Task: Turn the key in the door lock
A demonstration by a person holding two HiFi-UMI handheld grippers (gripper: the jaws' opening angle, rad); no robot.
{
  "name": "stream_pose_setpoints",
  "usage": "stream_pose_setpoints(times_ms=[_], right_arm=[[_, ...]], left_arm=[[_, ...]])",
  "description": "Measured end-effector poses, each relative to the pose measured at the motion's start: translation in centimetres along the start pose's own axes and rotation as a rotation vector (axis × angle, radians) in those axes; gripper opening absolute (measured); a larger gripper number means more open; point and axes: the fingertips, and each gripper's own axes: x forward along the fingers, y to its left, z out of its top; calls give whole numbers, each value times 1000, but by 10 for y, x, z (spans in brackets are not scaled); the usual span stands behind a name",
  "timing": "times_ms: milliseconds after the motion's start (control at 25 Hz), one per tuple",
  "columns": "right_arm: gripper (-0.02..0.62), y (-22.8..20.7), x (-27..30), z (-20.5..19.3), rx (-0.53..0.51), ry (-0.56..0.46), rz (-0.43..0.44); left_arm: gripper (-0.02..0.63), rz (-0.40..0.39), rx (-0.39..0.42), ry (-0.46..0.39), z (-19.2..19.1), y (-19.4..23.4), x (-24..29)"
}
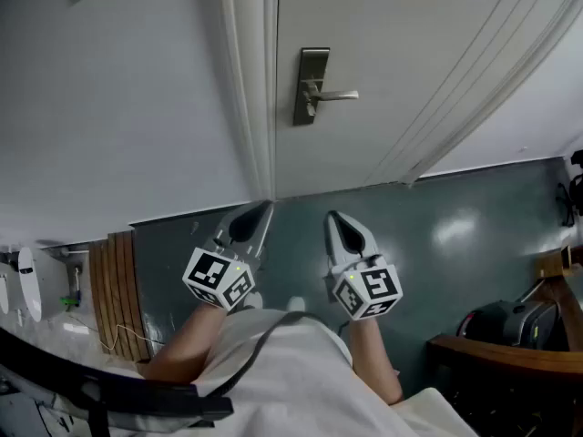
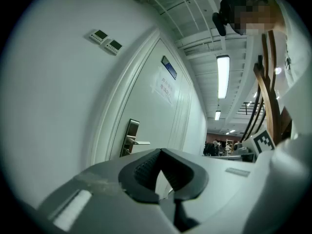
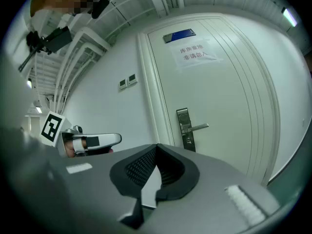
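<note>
A white door (image 1: 401, 53) carries a steel lock plate (image 1: 311, 85) with a lever handle (image 1: 335, 96) pointing right. The plate also shows as lock plate (image 3: 184, 128) and lock plate (image 2: 130, 136); whether a key sits in it is too small to tell. My left gripper (image 1: 260, 209) and right gripper (image 1: 335, 218) are held side by side, level, well short of the door. In its own view the left gripper (image 2: 165, 198) has its jaws together with nothing between them. The right gripper (image 3: 148, 195) is shut and empty too.
The door frame (image 1: 250, 80) stands left of the lock. A slatted wooden panel (image 1: 114, 285) is at the lower left. A wooden piece of furniture (image 1: 510, 353) and a dark bag (image 1: 506, 321) are at the lower right. Two wall panels (image 2: 107, 40) hang left of the door.
</note>
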Motion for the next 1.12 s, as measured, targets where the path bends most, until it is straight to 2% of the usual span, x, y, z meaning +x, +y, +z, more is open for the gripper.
stream_pose_setpoints(times_ms=[240,800,1120], right_arm=[[3,-17,-8,0,29,-17,11],[3,-38,-34,-6,5,13,93],[3,-48,-28,-8,29,16,90]], left_arm=[[6,11,12,-4,-2,-8,9],[6,100,49,3,-15,-38,7],[6,125,35,1,-16,-29,10]])
